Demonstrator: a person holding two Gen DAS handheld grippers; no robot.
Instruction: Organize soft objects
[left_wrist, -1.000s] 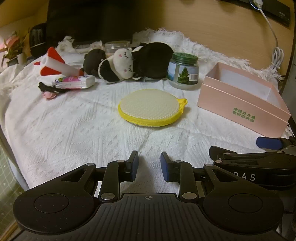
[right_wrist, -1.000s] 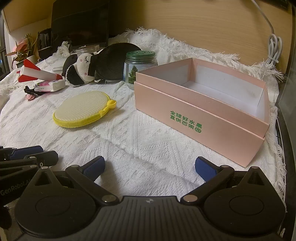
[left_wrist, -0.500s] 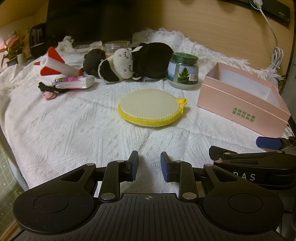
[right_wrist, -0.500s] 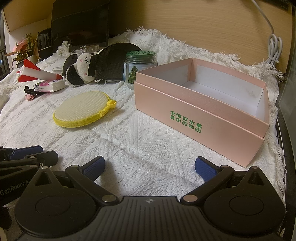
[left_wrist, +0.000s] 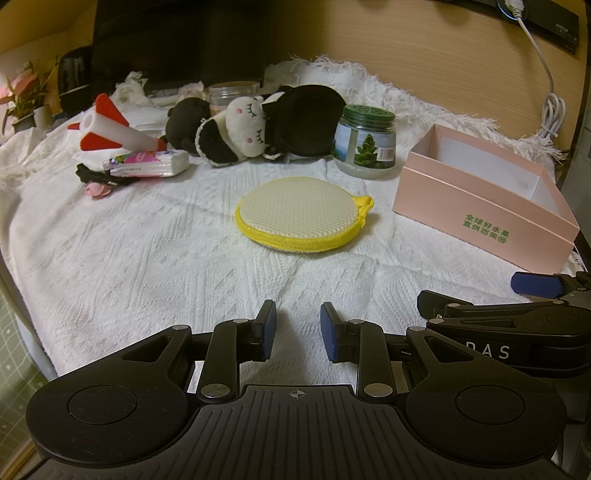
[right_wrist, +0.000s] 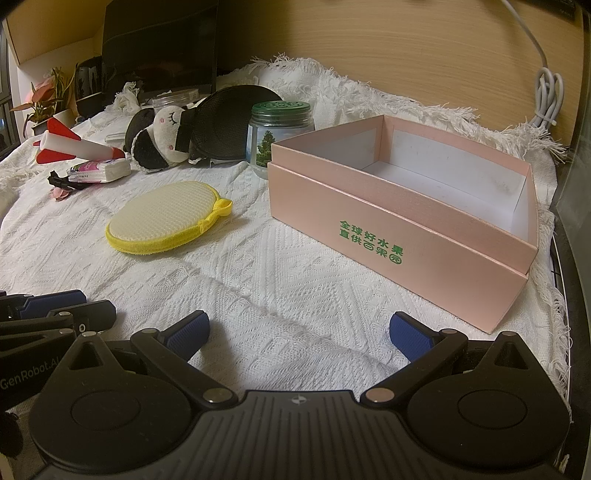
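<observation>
A round yellow-rimmed sponge pad lies flat on the white cloth in the middle. Behind it a black-and-white plush toy lies on its side. An open pink box with nothing inside stands to the right. My left gripper hovers over the cloth near its front edge, jaws a narrow gap apart with nothing between them. My right gripper is wide open just in front of the box, holding nothing.
A green-lidded glass jar stands between plush and box. At the back left lie a red-and-white rocket toy, a tissue pack and a small pink item. The wooden wall carries a white cable. A potted plant stands far left.
</observation>
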